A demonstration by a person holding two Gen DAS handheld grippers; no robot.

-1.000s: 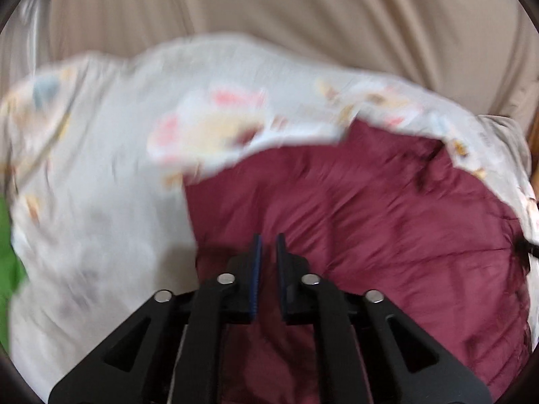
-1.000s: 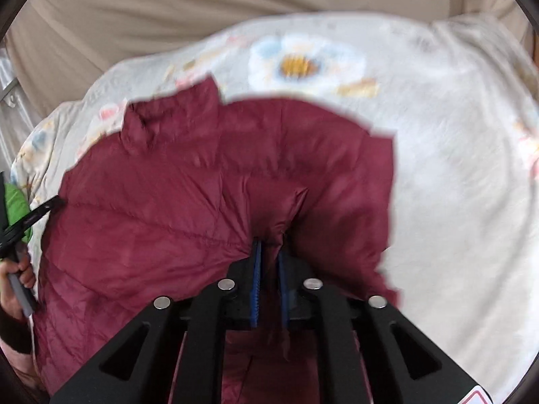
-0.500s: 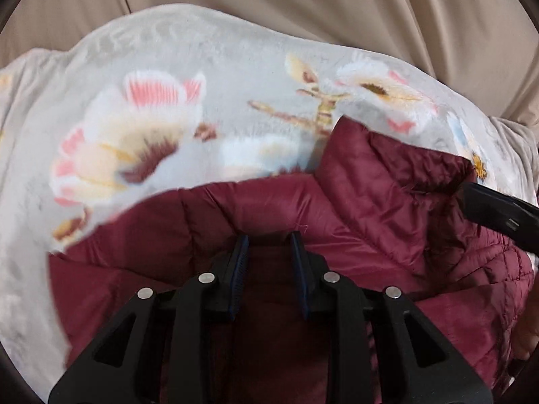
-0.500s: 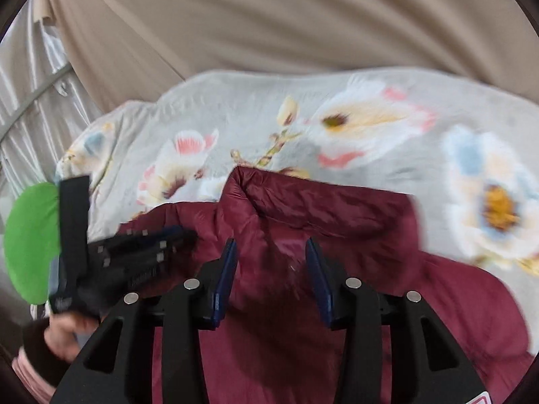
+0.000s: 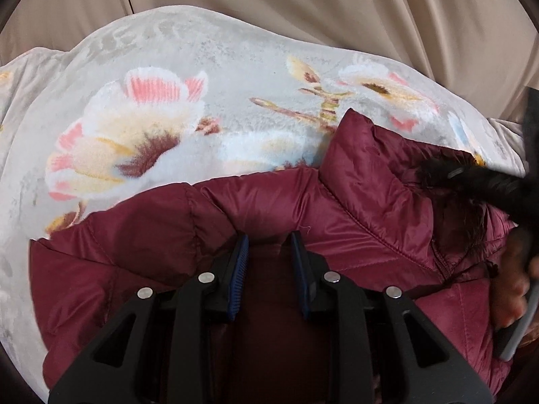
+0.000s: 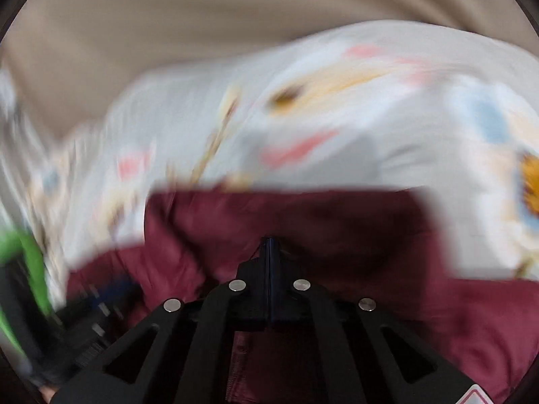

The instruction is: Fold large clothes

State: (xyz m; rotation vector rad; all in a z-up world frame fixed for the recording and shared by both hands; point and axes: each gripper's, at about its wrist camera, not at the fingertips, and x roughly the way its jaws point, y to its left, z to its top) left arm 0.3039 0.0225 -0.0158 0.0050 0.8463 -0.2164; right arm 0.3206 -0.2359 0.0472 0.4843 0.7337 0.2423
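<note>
The left gripper [image 5: 269, 245], jaws spread, stands over the near shoulder of the jacket [image 5: 353, 208], collar to its right; the right gripper [image 6: 270, 245] is pressed together.

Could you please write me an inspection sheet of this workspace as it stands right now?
Surface: floral blanket, soft, fully covering what lies under it.
Job's things: maroon puffer jacket lying on the blanket, collar up.
Clutter: green object, blurred, at the left edge.
Grippers: left gripper open over the jacket; right gripper shut, view blurred, grip on the fabric unclear.
Cables: nothing seen.
Surroundings: beige curtain behind.
</note>
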